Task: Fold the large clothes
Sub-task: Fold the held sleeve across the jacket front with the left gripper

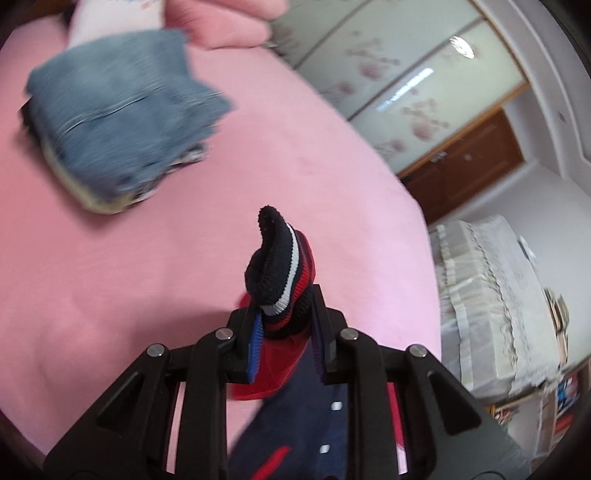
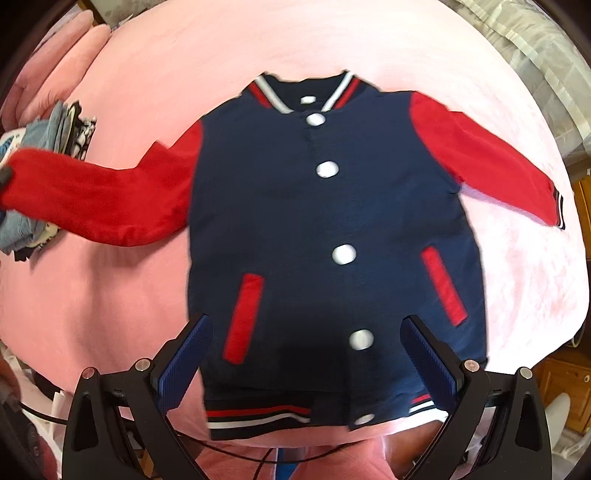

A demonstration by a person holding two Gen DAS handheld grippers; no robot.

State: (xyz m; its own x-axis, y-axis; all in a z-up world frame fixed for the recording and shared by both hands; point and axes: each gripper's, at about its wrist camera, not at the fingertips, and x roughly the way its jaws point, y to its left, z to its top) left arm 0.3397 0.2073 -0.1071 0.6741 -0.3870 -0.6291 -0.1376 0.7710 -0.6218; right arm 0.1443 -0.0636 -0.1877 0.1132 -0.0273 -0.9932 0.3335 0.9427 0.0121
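Observation:
A navy varsity jacket (image 2: 332, 221) with red sleeves and white snaps lies face up on the pink bed sheet (image 2: 110, 295). My left gripper (image 1: 286, 306) is shut on the striped knit cuff (image 1: 277, 266) of one red sleeve and holds it lifted above the bed, with the navy body (image 1: 306, 424) hanging below. In the right wrist view that sleeve (image 2: 92, 199) stretches out to the left edge. The other sleeve (image 2: 491, 158) lies flat at the right. My right gripper (image 2: 306, 325) hovers open over the jacket's lower front, pointing down, with nothing between its fingers.
A pile of folded clothes (image 1: 118, 122) topped with blue denim sits on the bed, seen at the left (image 2: 55, 125) beside the raised sleeve. Pink pillows (image 1: 229, 26) lie at the head. A wardrobe (image 1: 406, 85) and a lace-covered unit (image 1: 491, 295) stand beyond the bed.

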